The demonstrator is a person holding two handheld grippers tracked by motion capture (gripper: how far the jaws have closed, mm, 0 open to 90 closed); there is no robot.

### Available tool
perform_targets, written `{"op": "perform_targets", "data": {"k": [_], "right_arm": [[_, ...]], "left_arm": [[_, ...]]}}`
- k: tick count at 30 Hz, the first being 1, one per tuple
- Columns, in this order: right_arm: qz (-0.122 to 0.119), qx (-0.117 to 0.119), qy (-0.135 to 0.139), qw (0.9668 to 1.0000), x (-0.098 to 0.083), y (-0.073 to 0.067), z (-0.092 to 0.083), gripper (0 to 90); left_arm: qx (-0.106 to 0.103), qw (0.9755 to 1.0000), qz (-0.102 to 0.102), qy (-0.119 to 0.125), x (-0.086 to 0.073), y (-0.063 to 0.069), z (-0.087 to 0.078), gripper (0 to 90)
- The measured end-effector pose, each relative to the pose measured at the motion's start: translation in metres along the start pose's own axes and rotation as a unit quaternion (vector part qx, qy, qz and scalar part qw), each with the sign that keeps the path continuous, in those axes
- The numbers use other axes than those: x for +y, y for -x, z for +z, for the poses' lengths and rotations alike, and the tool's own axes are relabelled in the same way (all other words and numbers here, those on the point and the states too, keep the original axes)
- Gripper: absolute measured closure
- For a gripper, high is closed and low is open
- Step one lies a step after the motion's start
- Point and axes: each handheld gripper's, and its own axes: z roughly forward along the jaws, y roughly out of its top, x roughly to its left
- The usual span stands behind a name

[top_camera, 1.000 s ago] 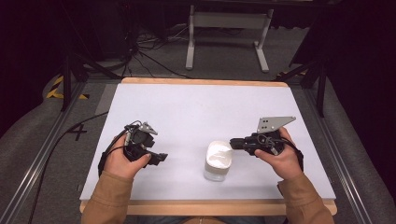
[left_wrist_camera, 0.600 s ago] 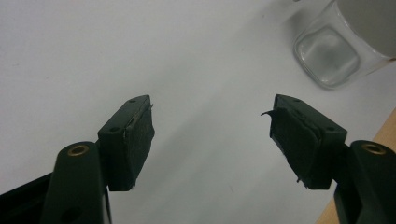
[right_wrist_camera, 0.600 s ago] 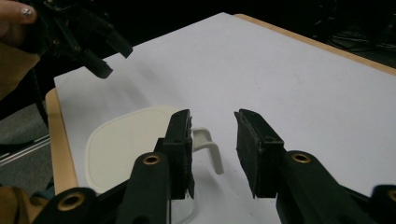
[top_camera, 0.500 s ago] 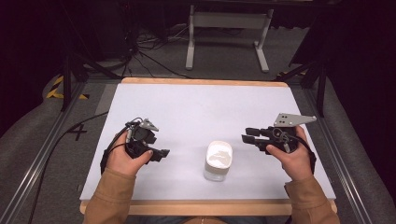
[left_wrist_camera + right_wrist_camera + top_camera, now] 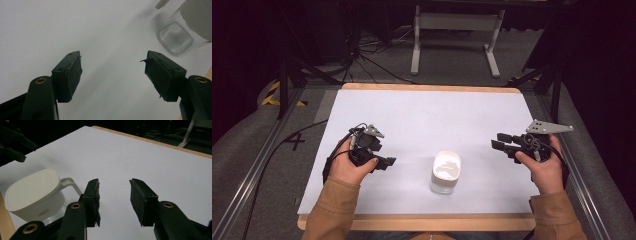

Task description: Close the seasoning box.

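White counter (image 5: 422, 120) edged in light wood. Clear jug (image 5: 445, 172) with cream lid (image 5: 32, 187) and handle. Black left hand-held gripper (image 5: 384, 163) and right hand-held gripper (image 5: 501, 142). Tan sleeves (image 5: 337, 212).

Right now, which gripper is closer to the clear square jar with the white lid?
Left, narrowly. The left gripper sits just left of the clear square jar with the white lid; the right gripper hangs farther off to its right.

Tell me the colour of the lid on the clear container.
The lid is cream white, seen best in the right gripper view; the container beneath is clear.
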Motion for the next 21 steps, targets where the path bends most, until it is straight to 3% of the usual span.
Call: {"op": "perform_targets", "data": {"k": [6,8,13,16,18,21], "right_arm": [[0.006,-0.034,-0.011,0.9993,-0.007,0.017,-0.009,52.1],[0.010,-0.056,-0.019,0.9982,-0.012,0.025,-0.013,48.6],[0.020,-0.070,-0.027,0.9969,-0.018,0.036,-0.015,45.9],[0.035,-0.089,-0.059,0.9937,-0.025,0.042,-0.011,45.8],[0.033,-0.101,-0.087,0.9905,-0.028,0.046,-0.008,45.7],[0.039,-0.108,-0.104,0.9879,-0.035,0.052,-0.002,45.3]], "left_arm": [[0.014,0.9999,0.004,-0.007,-0.004,-0.011,0.007,28.4],[0.013,0.9999,-0.004,-0.009,-0.007,-0.018,0.011,28.2],[0.016,0.9998,-0.008,-0.008,-0.009,-0.021,0.012,27.9],[0.015,0.9998,-0.009,-0.013,-0.009,-0.022,0.014,27.8],[0.016,0.9996,-0.012,-0.018,-0.009,-0.023,0.015,27.8],[0.018,0.9995,-0.014,-0.020,-0.010,-0.025,0.016,27.6]]}}
